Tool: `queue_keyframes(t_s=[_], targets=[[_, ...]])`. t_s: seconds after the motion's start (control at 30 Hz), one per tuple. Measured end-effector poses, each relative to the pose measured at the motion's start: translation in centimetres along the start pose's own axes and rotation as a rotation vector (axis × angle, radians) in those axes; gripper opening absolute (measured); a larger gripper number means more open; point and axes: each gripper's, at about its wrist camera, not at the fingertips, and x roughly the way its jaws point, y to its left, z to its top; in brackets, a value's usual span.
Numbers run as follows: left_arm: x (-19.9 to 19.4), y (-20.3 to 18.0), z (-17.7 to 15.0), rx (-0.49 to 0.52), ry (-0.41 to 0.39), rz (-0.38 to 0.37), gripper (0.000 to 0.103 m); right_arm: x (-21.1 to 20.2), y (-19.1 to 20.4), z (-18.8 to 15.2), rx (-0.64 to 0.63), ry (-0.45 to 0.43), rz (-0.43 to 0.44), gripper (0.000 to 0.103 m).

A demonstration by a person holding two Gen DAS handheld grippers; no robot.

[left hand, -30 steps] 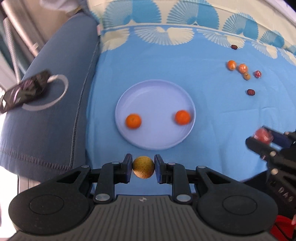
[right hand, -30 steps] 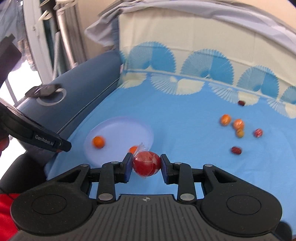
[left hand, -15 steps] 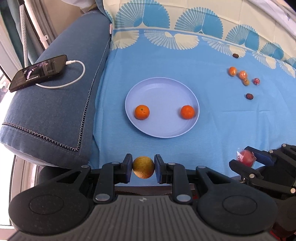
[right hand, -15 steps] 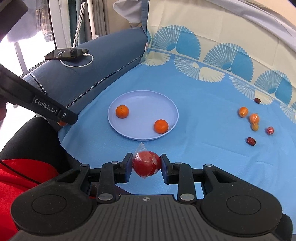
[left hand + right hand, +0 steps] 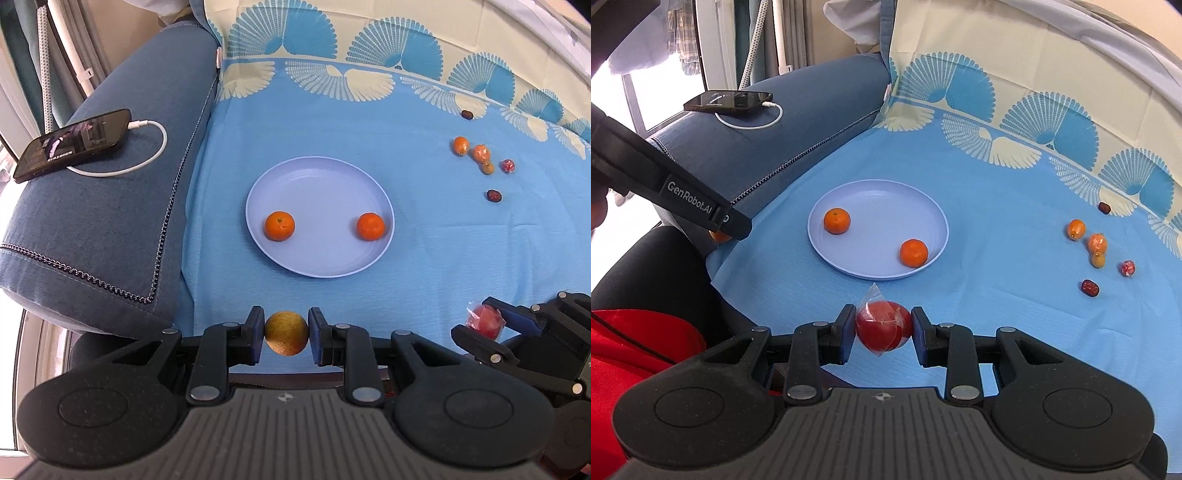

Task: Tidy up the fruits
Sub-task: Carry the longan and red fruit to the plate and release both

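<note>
I'm working in a home, a living room by the look of it. Ahead of my fingers a blue cloth (image 5: pixel 332 122) printed with fan shapes is spread over a sofa seat and up its back. Left of the fingers runs a denim-blue upholstered armrest (image 5: pixel 110 206), with a phone (image 5: pixel 74 142) lying on it, plugged into a white charging cable (image 5: pixel 147 151). Beyond the armrest, far left, I see curtains (image 5: pixel 757 33) at a bright window.

Two orange mandarins (image 5: pixel 279 225) on a pale lilac plate (image 5: pixel 321 177); blue fan-patterned cloth (image 5: pixel 332 122).
</note>
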Motion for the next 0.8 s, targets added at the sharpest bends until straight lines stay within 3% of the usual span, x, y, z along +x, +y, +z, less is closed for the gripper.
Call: queue_keyframes(t_s=[0.4,0.8], targets=[[1.5,1.4,1.1,-0.014,0.003,0.007,0.028,1.2,0.3,0.4,-0.007,0.025,-0.007,0.034],[4.0,2.2,5.4,-0.029,-0.018,-0.007,0.028,4.3,0.4,3.5,-0.023,0.030,0.007,0.034]])
